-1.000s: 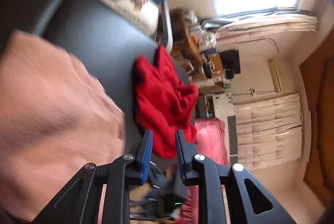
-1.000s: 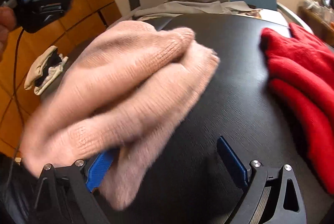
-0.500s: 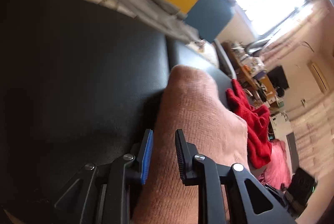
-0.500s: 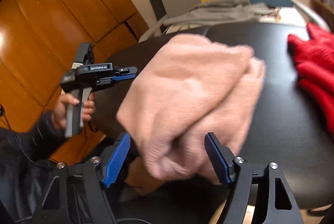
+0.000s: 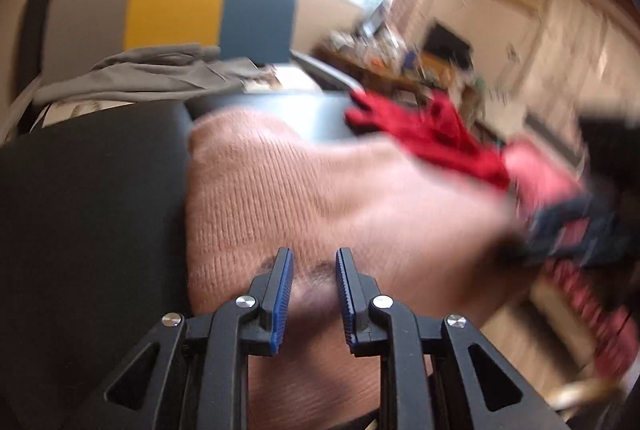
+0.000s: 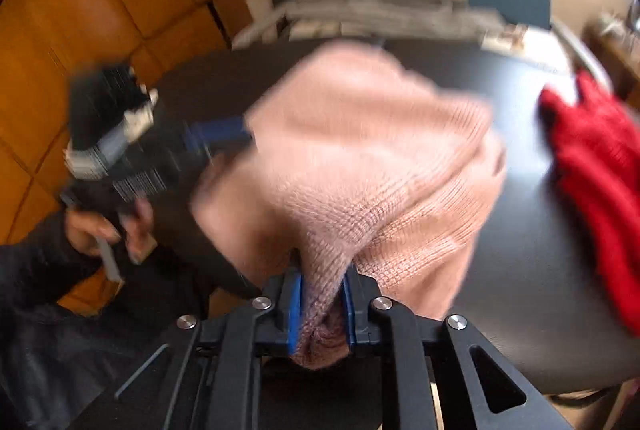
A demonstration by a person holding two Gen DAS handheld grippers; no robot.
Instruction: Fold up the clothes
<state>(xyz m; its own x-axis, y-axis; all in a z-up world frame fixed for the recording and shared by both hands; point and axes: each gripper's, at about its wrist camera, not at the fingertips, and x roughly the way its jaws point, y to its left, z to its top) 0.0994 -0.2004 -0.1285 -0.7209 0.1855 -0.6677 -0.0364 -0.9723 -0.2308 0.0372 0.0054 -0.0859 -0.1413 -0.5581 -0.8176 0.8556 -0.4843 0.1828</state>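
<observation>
1. The pink knitted sweater lies bunched on the black padded table, its near edge lifted off the surface; the picture is blurred.
2. The right gripper has just been closing its jaws, and now they stand narrow, pinching a gathered fold of the sweater's near edge between the blue pads.
3. In the left wrist view the left gripper has its jaws set narrow with the sweater's fabric between the blue pads; whether the pads press on the knit cannot be told.
4. In the right wrist view the left gripper sits at the sweater's left edge, held by a hand in a dark sleeve.
5. A red garment lies crumpled on the right side of the table, apart from the sweater.
6. At the far side, grey clothing is draped before a chair back in grey, yellow and blue; orange wood panelling stands to the left.
</observation>
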